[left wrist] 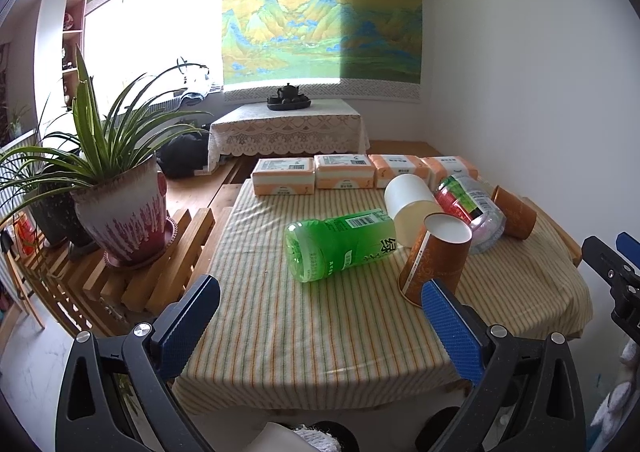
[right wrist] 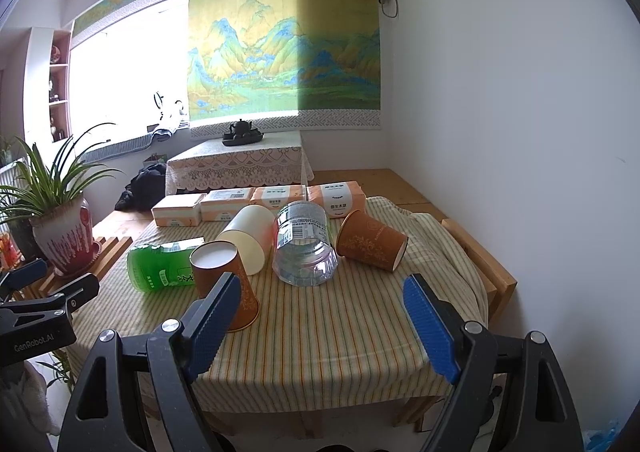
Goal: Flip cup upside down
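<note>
An orange paper cup (left wrist: pixel 434 256) (right wrist: pixel 226 284) stands upside down on the striped tablecloth, white base up. A second orange cup (left wrist: pixel 516 211) (right wrist: pixel 370 240) lies on its side at the right. A cream cup (left wrist: pixel 412 205) (right wrist: pixel 248 238) lies on its side between the bottles. My left gripper (left wrist: pixel 320 316) is open and empty, near the table's front edge, its right finger in front of the upturned cup. My right gripper (right wrist: pixel 322 316) is open and empty, its left finger in front of that same cup.
A green bottle (left wrist: pixel 340 244) (right wrist: pixel 160 264) and a clear bottle (left wrist: pixel 472 211) (right wrist: pixel 306 248) lie on the cloth. Tissue packs (left wrist: pixel 340 169) (right wrist: pixel 260 203) line the far edge. A potted plant (left wrist: pixel 120 211) stands on a slatted stand at the left. A white wall is to the right.
</note>
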### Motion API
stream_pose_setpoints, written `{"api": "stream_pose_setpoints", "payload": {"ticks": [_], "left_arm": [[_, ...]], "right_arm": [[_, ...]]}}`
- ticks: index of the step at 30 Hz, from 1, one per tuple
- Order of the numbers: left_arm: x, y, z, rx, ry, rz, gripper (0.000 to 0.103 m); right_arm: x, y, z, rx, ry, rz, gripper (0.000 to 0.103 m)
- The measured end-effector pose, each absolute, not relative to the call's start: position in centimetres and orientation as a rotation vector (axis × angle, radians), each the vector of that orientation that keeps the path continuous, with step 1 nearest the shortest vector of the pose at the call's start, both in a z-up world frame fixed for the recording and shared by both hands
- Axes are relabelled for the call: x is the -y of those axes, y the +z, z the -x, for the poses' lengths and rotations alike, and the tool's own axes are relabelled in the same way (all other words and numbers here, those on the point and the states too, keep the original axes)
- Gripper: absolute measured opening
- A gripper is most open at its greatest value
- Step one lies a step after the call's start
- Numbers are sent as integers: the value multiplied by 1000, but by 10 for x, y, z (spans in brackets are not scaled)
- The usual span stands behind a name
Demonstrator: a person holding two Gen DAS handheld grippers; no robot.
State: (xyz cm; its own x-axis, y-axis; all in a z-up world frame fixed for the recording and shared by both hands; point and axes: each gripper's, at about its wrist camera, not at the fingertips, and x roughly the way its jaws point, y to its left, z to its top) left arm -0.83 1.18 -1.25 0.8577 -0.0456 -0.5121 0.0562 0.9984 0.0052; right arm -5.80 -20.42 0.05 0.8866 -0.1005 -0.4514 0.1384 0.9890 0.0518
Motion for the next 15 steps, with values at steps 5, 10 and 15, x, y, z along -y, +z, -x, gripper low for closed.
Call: {"api": "stream_pose_setpoints", "payload": {"ticks": [5,10,15], "left_arm": [[-11,-13,9,-537,-53,-21,102],[-11,-13,9,-536,-54,-23,102],[-11,-13,9,-538,-56,-26,102]], "right_arm": [[204,1,59,-464,-124,-83,80],[204,1,60,-466,-125,-83,80],[204,1,60,-467,-126,-83,80]]}}
